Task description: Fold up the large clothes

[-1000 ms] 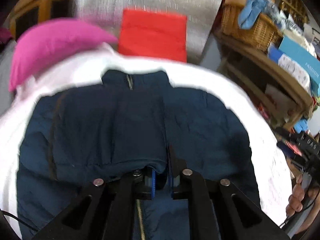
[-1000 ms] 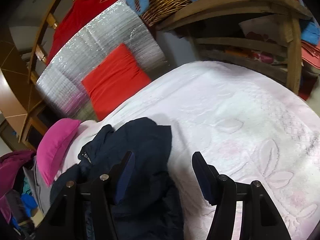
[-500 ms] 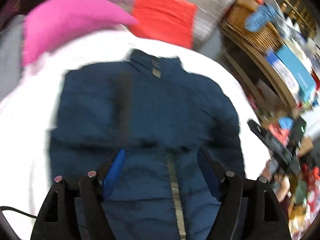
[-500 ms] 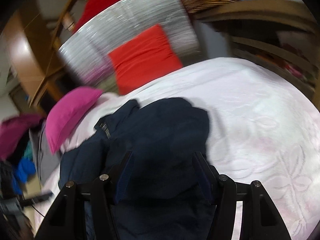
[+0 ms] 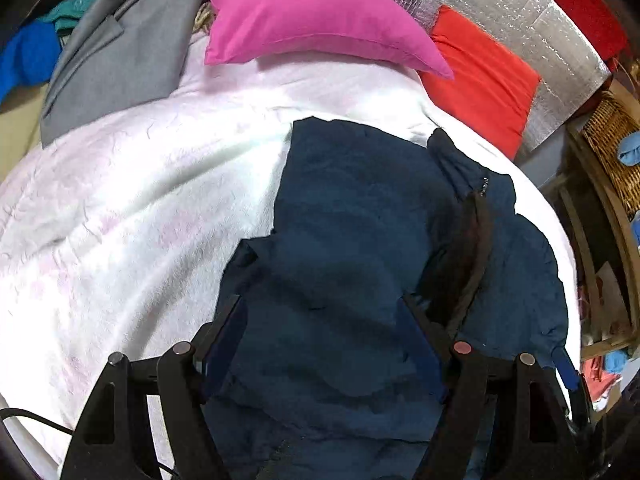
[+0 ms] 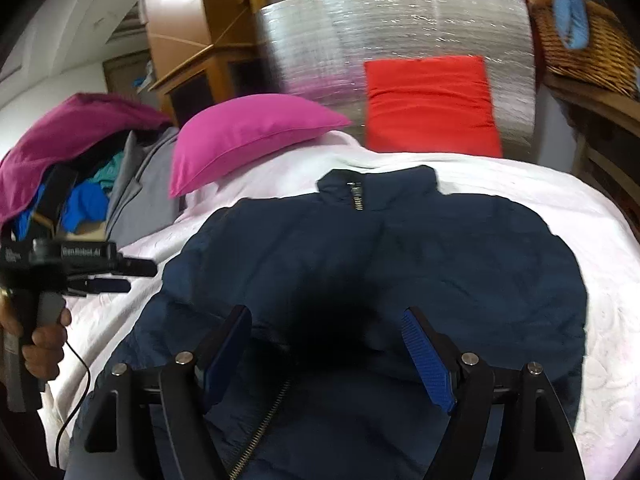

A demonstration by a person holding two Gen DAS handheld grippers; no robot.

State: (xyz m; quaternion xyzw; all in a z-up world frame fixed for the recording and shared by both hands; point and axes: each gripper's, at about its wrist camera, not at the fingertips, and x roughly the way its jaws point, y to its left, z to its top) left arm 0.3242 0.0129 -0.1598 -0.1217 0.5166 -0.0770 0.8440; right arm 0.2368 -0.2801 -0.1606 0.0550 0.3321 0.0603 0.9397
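Currently, a dark navy jacket [image 6: 400, 264] is seen spread on a white bedspread [image 6: 560, 192], its collar [image 6: 376, 184] turned toward the head of the bed and its zip [image 6: 264, 420] running down toward the camera in the right wrist view. In the left wrist view, the jacket [image 5: 352, 240] is shown with one sleeve folded across the body, and a dark strip of lining is exposed along the right part of the garment.

The left gripper [image 5: 324, 344] is held above the jacket with its jaws set wide apart; they have just been opening, and nothing is clamped between them, only fabric being seen beneath. In the right wrist view, the same left gripper [image 6: 132, 276] is seen at the left edge above the bedspread, gripped by a hand [image 6: 44, 344] from which a black cable [image 6: 76, 400] is trailed.

The right gripper [image 6: 328, 344] is likewise held over the lower part of the jacket, its jaws spread wide and just opened further; no cloth is pinched by its blue pads [image 6: 428, 364].

A pink pillow [image 6: 248, 136] is laid at the head of the bed, and a red cushion [image 6: 432, 104] is propped against a silver foil panel [image 6: 400, 28]. A grey garment [image 5: 120, 48] is draped beside the pillow, close to a heap of blue and teal clothes [image 6: 88, 200] and a magenta garment [image 6: 68, 132]. A wicker basket [image 6: 588, 44] is placed on a wooden shelf [image 6: 600, 104] at the right.
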